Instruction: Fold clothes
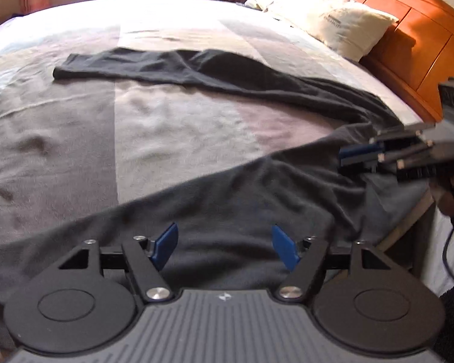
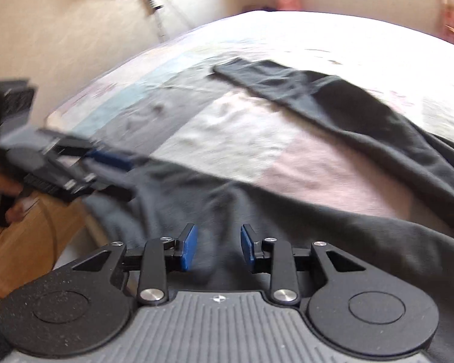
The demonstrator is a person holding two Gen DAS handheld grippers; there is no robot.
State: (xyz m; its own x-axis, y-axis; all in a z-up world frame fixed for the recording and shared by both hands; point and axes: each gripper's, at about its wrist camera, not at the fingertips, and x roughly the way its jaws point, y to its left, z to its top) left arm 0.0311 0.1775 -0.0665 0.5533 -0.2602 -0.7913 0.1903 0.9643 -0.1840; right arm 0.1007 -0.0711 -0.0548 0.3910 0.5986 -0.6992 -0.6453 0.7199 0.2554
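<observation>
Your left gripper (image 1: 224, 246) hangs low over the near part of the dark garment (image 1: 215, 211), its blue fingers (image 1: 166, 245) spread wide with bare cloth showing between them and nothing pinched. Your right gripper (image 2: 218, 249) sits over the same stretch of fabric with its fingers (image 2: 187, 249) parted to a narrower gap, also gripping nothing. The garment (image 2: 363, 115) lies on the bed (image 1: 136, 139), across the grey, white and pale pink patchwork cover: one long narrow part runs flat toward the far side, the other spreads toward you and reaches the near edge of the mattress. From the left wrist view your right gripper (image 1: 366, 154) shows at the right edge, blurred, its tips at the cloth; whether they touch it, you cannot tell. Two cream pillows (image 1: 327, 15) rest against the orange wooden headboard (image 1: 423, 36).
</observation>
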